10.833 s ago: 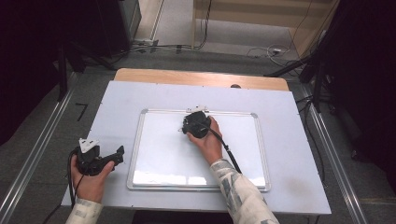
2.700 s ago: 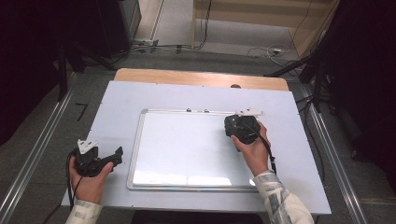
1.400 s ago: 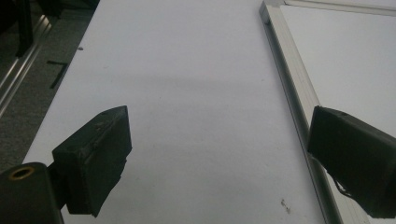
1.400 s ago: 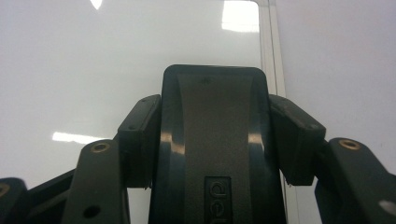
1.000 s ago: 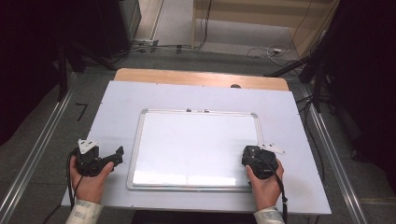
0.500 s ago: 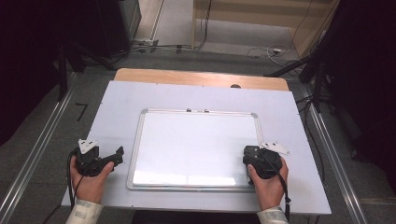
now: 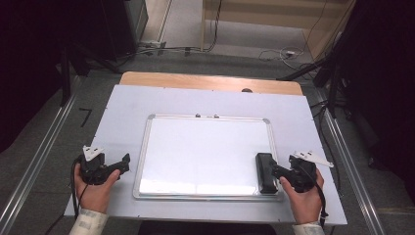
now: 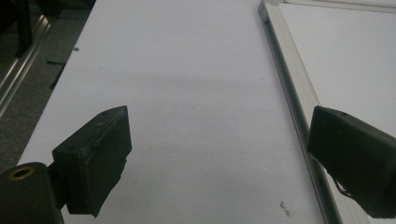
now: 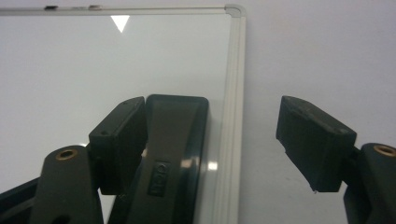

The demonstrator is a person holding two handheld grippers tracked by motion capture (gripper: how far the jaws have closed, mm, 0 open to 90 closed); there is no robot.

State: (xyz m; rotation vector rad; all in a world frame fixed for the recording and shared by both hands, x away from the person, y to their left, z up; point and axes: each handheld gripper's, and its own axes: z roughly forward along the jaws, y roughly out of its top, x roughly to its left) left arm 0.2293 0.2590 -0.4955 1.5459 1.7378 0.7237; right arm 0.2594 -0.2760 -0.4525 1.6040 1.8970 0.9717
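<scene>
Black and oblong, the eraser (image 7: 265,172) lies on the whiteboard (image 7: 205,152) at its right edge near the front corner; in the right gripper view the left jaw hides part of it and the label on its top is too blurred to read. The right tool (image 7: 282,172) has just been opening, its jaws wide, pads not pressing the eraser. The left tool (image 7: 120,164) rests open and empty on the bench (image 7: 303,117), left of the whiteboard.
</scene>
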